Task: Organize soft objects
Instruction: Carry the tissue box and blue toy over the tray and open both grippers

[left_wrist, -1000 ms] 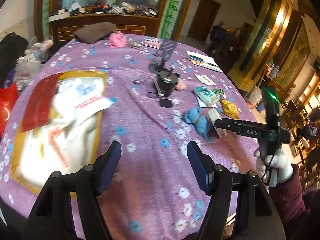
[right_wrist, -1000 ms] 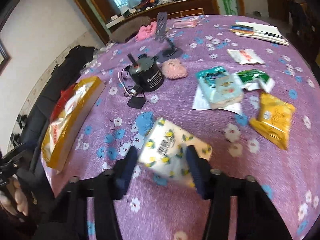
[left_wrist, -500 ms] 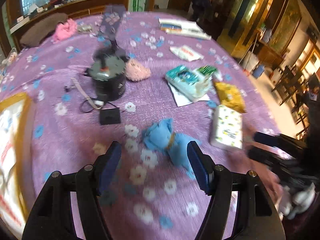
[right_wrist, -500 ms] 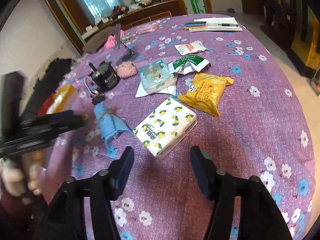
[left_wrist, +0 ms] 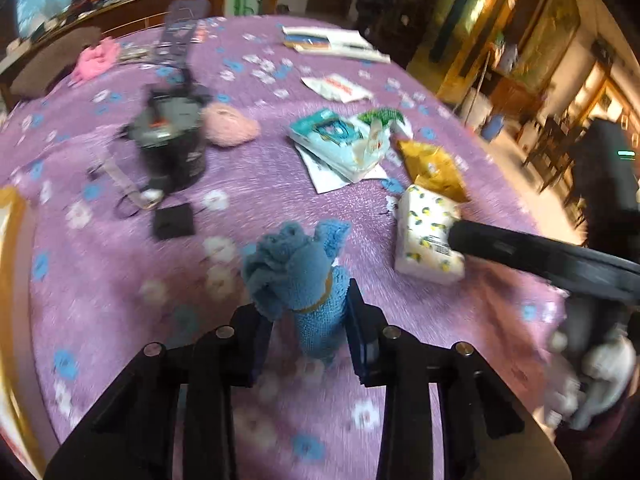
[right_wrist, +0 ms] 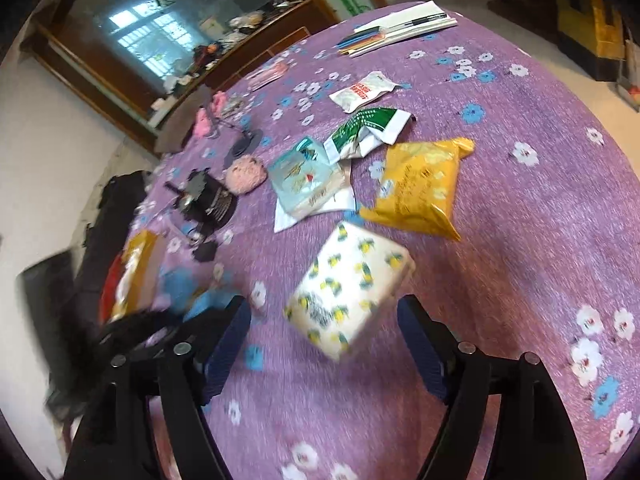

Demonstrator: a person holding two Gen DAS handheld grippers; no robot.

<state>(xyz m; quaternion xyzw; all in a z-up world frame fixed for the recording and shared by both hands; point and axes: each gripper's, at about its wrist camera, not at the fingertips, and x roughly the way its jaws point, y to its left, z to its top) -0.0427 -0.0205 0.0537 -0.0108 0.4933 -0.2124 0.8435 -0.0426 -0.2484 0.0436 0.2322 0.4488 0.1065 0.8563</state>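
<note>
A blue towel toy (left_wrist: 298, 280) stands between the fingers of my left gripper (left_wrist: 308, 316), which is closed against its lower part; it shows blurred in the right wrist view (right_wrist: 188, 292). A white tissue pack with lemon print (right_wrist: 348, 288) lies on the purple tablecloth just ahead of my open, empty right gripper (right_wrist: 324, 340); it also shows in the left wrist view (left_wrist: 428, 236). A pink fluffy pouch (left_wrist: 230, 128) lies beside a black device (left_wrist: 172, 144).
A yellow snack bag (right_wrist: 420, 188), a light blue wipes pack (right_wrist: 308, 176), a green-white packet (right_wrist: 368, 128) and a white sachet (right_wrist: 360, 90) lie mid-table. A gold-edged bag (right_wrist: 136, 276) lies at the left. Papers (right_wrist: 396, 28) lie far back.
My left gripper swung from the gold-edged bag to the blue towel toy and closed on it. My right gripper let go of the lemon-print tissue pack and now stands open behind it.
</note>
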